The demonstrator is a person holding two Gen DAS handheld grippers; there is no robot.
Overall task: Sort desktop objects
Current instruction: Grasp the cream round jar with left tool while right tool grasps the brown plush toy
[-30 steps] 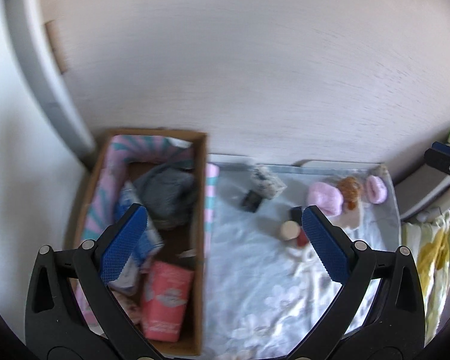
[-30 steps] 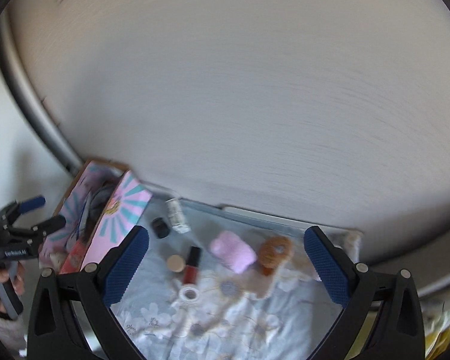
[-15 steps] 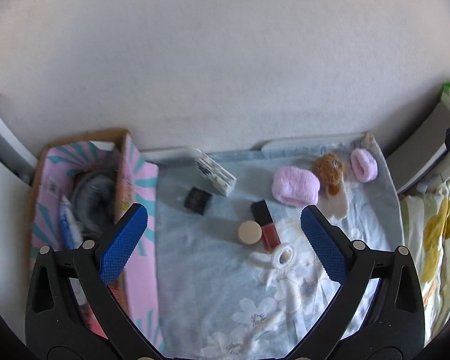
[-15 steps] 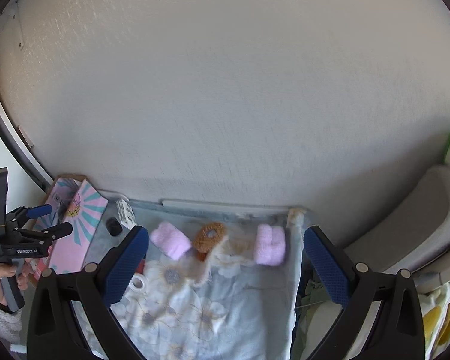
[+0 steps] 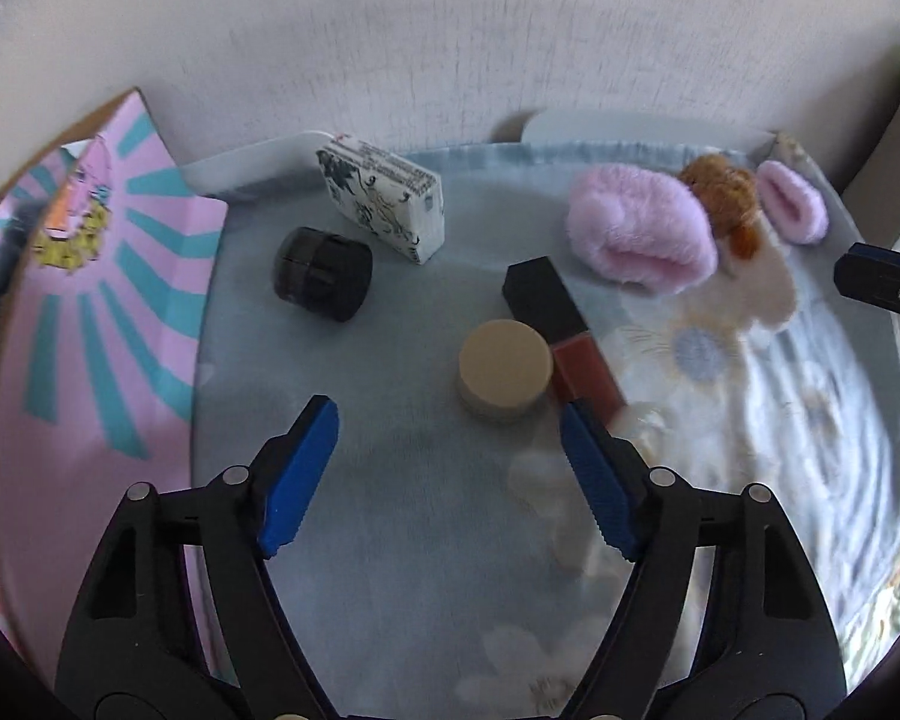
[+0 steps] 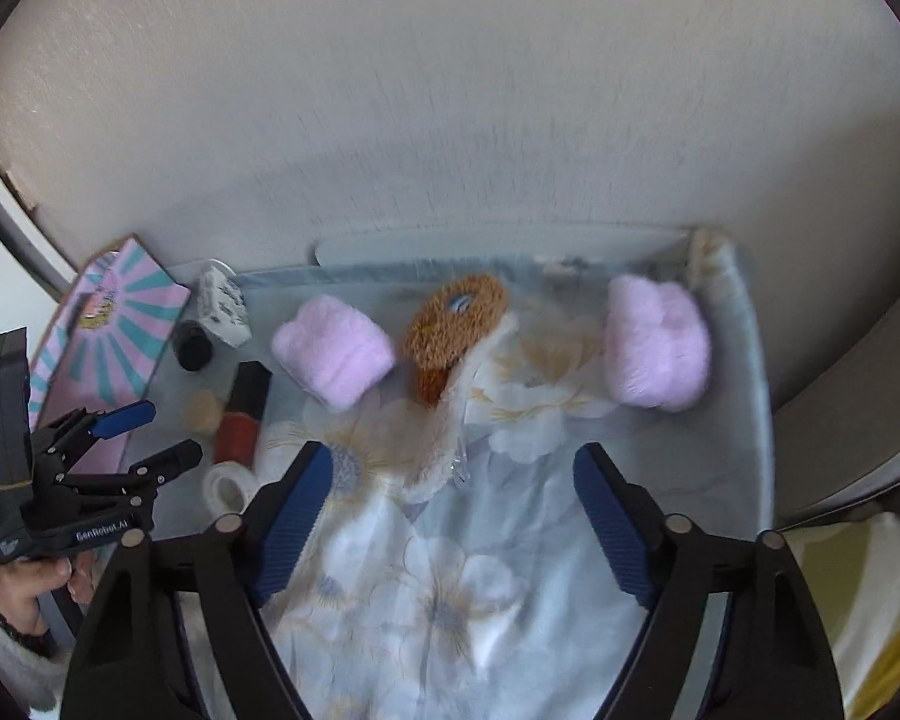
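Note:
On a floral cloth (image 5: 426, 540) lie a beige round jar (image 5: 504, 369), a red-and-black tube (image 5: 561, 330), a black cap (image 5: 321, 273), a white patterned box (image 5: 384, 198), two pink fluffy pieces (image 5: 642, 231) (image 5: 792, 210) and a brown plush (image 5: 720, 192). My left gripper (image 5: 447, 414) hovers low just short of the jar, its jaws closing with nothing between them. My right gripper (image 6: 453, 456) hangs over the cloth below the brown plush (image 6: 456, 324), between the pink pieces (image 6: 333, 348) (image 6: 657, 348). Its jaws are closing too, on nothing.
A cardboard box with a pink-and-teal flap (image 5: 108, 324) stands at the cloth's left edge. A white tape roll (image 6: 228, 486) lies near the left gripper (image 6: 168, 432), held by a hand (image 6: 24, 588). A wall rises right behind the cloth. Yellow-patterned fabric (image 6: 858, 600) lies to the right.
Both grippers have dropped toward the cloth and their jaws have narrowed. The left view has swung from the box to the jar and tube.

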